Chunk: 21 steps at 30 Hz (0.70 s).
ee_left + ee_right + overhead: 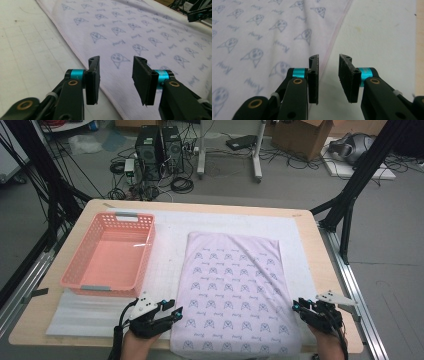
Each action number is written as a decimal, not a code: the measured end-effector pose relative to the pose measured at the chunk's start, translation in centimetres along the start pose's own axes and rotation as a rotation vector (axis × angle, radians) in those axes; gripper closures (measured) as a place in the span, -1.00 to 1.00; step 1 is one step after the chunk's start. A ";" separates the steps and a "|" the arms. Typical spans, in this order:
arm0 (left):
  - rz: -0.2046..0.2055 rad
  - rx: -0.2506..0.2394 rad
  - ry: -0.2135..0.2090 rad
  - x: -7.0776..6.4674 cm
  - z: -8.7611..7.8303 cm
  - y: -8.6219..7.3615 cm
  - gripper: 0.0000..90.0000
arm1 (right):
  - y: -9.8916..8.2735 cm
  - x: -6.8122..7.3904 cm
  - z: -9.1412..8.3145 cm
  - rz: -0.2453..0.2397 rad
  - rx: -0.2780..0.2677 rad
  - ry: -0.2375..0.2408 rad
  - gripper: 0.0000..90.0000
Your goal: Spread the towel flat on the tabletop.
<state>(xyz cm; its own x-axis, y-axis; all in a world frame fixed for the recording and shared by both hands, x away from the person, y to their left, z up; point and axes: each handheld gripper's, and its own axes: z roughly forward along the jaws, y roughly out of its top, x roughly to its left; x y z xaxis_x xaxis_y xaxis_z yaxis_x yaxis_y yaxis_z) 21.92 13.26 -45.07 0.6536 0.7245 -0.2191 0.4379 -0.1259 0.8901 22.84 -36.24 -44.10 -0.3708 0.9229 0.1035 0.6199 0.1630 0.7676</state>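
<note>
A pale lilac cloth [232, 290] printed with small blue dog faces lies folded flat on the white mat. My left gripper [175, 312] hovers at the cloth's near left edge. In the left gripper view its jaws [116, 62] stand open over the cloth [150, 32] with nothing between them. At the near right edge is my right gripper [299, 306]. In the right gripper view it is open [328, 60], with a narrower gap, right above the hem of the cloth [257, 30]. Neither gripper pinches the fabric.
An empty pink plastic basket [148, 247] stands on the left of the white foam mat [170, 227]. The wooden table's right edge [322, 260] lies close to my right gripper. Beyond the table, computers, cables and boxes sit on the floor.
</note>
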 end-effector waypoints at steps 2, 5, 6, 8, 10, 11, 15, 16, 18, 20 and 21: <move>-0.010 -0.012 -0.007 0.4 0.4 0.3 0.20 | 0.7 -0.1 1.2 -0.018 0.008 0.004 0.53; -0.007 -0.021 -0.012 0.8 0.9 0.6 0.11 | 1.4 0.1 2.8 -0.045 0.037 -0.003 0.57; -0.008 -0.022 -0.012 0.9 1.1 0.7 0.10 | 1.6 0.0 3.1 -0.057 0.034 -0.010 0.74; -0.013 -0.025 -0.016 1.2 1.3 0.9 0.06 | 2.3 -0.1 3.2 -0.074 0.061 -0.033 0.95; -0.007 -0.037 -0.013 1.4 1.3 1.1 0.03 | 2.5 -0.5 3.1 -0.069 0.078 -0.056 0.95; -0.010 -0.041 -0.016 1.5 1.4 1.2 0.02 | 2.4 -0.8 3.1 -0.046 0.077 -0.042 0.94; -0.017 -0.061 -0.035 1.8 1.6 1.5 -0.07 | 2.3 -1.2 2.7 -0.050 0.041 -0.036 0.37; -0.013 -0.065 -0.039 1.9 1.6 1.5 -0.12 | 2.3 -1.3 2.4 -0.044 0.020 -0.015 0.32; -0.013 -0.083 -0.044 1.8 1.5 1.6 -0.19 | 2.2 -1.4 1.5 -0.038 -0.025 0.003 0.21; -0.016 -0.097 -0.046 1.7 1.3 1.6 -0.27 | 2.1 -1.4 0.5 -0.035 -0.073 0.015 0.17; -0.009 -0.097 -0.028 1.7 1.3 1.7 -0.33 | 2.1 -1.4 -0.1 -0.051 -0.090 0.004 0.18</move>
<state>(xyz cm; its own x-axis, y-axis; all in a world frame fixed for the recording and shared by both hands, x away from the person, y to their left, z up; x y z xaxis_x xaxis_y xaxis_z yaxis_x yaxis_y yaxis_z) 24.54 13.39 -44.47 0.6674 0.7061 -0.2366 0.3827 -0.0526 0.9224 24.60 -37.26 -42.57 -0.4035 0.9127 0.0649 0.5351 0.1779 0.8259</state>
